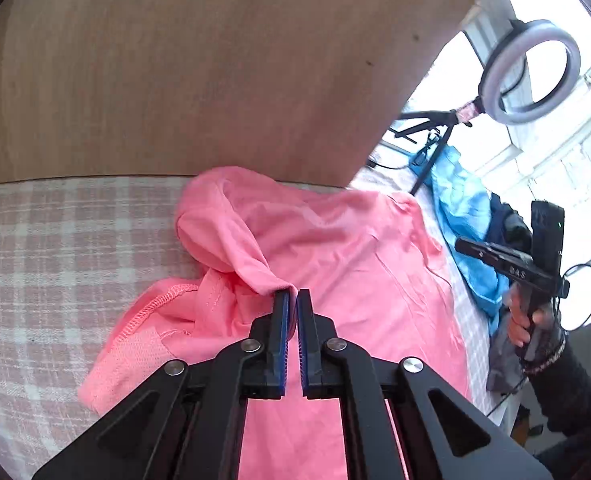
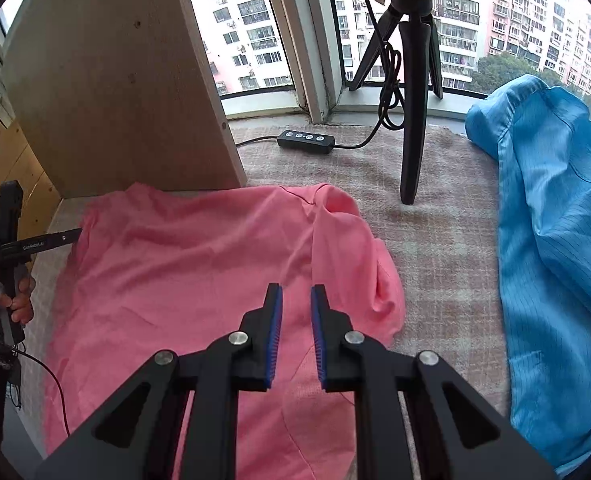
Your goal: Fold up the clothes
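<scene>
Pink garment lies beneath the right hand-held gripper, untouched.

one pink garment, one blue garment

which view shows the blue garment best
The right wrist view. There the blue garment fills the right side, crumpled on the checked cloth beside the pink garment. The left wrist view shows only a narrow strip of it at the far right, past the pink garment and partly behind the right gripper.
</scene>
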